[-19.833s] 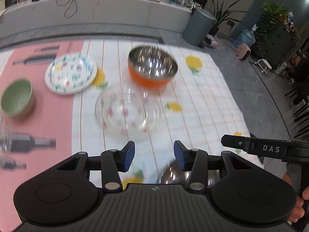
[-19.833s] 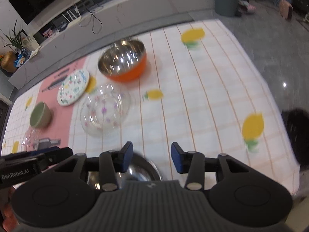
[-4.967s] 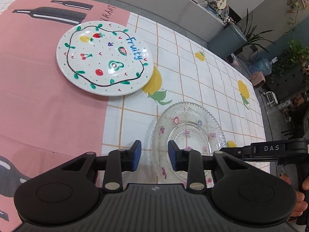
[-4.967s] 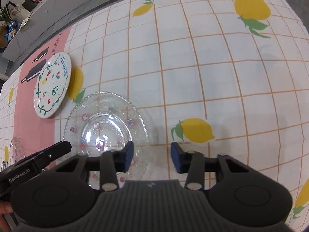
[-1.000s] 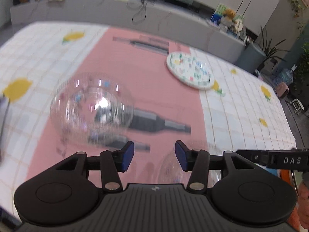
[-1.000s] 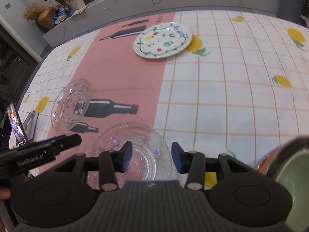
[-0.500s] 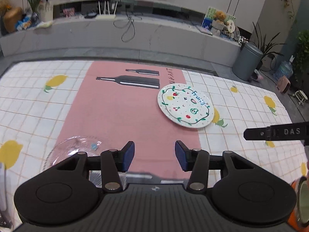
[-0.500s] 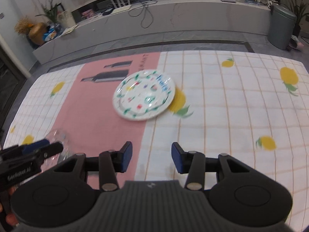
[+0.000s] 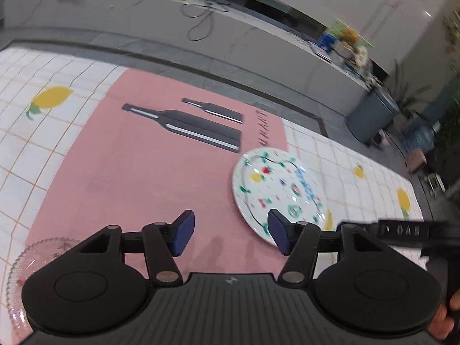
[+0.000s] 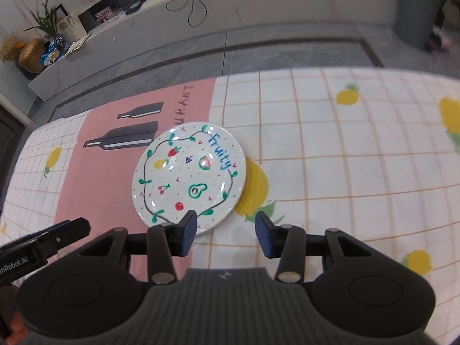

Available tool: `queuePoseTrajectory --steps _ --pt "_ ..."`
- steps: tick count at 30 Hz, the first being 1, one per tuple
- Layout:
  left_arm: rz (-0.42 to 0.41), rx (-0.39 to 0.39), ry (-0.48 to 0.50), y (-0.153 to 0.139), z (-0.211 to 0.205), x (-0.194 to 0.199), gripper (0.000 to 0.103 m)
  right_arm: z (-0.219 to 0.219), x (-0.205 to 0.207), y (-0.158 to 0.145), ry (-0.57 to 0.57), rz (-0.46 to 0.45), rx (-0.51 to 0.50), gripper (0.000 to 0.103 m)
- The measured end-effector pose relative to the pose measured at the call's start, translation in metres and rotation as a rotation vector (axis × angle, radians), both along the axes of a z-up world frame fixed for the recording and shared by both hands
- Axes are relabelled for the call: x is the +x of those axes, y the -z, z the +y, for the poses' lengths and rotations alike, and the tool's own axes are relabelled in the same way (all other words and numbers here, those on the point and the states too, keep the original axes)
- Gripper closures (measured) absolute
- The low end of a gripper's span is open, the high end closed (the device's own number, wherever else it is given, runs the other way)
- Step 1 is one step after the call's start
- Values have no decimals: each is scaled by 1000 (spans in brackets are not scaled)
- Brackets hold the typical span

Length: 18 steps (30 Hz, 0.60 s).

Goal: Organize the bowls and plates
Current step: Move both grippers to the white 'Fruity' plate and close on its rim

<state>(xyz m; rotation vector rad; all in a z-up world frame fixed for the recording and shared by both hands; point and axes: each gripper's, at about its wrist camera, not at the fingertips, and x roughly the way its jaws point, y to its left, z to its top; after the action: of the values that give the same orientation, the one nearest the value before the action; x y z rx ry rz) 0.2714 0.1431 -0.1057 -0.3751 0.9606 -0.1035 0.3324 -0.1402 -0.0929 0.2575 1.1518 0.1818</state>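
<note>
A white plate painted with fruit and the word "Fruity" (image 10: 189,174) lies flat where the pink cloth meets the lemon-check cloth; it also shows in the left wrist view (image 9: 280,191). My right gripper (image 10: 225,230) is open and empty, hovering just off the plate's near edge. My left gripper (image 9: 230,231) is open and empty, above the pink cloth to the left of the plate. A clear glass plate (image 9: 23,261) with coloured dots lies at the lower left, partly hidden by my left gripper's body.
The pink cloth (image 9: 138,172) has black bottle prints. The table's far edge drops to a grey floor with a long low cabinet (image 10: 230,11) behind. A grey bin (image 9: 371,116) stands off the far right corner.
Both grippers have moved closer to the fruit plate, which now looks larger. The glass plate has slid further to the lower left of the left wrist view. Both stay open.
</note>
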Motion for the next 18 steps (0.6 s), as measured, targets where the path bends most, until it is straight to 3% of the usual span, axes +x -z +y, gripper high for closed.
queuePoseTrajectory --steps 13,18 --pt "22 -83 -37 33 5 33 33 -5 37 39 48 67 20 57" --pt "26 -65 -40 43 -2 43 37 -8 44 44 62 58 68 57"
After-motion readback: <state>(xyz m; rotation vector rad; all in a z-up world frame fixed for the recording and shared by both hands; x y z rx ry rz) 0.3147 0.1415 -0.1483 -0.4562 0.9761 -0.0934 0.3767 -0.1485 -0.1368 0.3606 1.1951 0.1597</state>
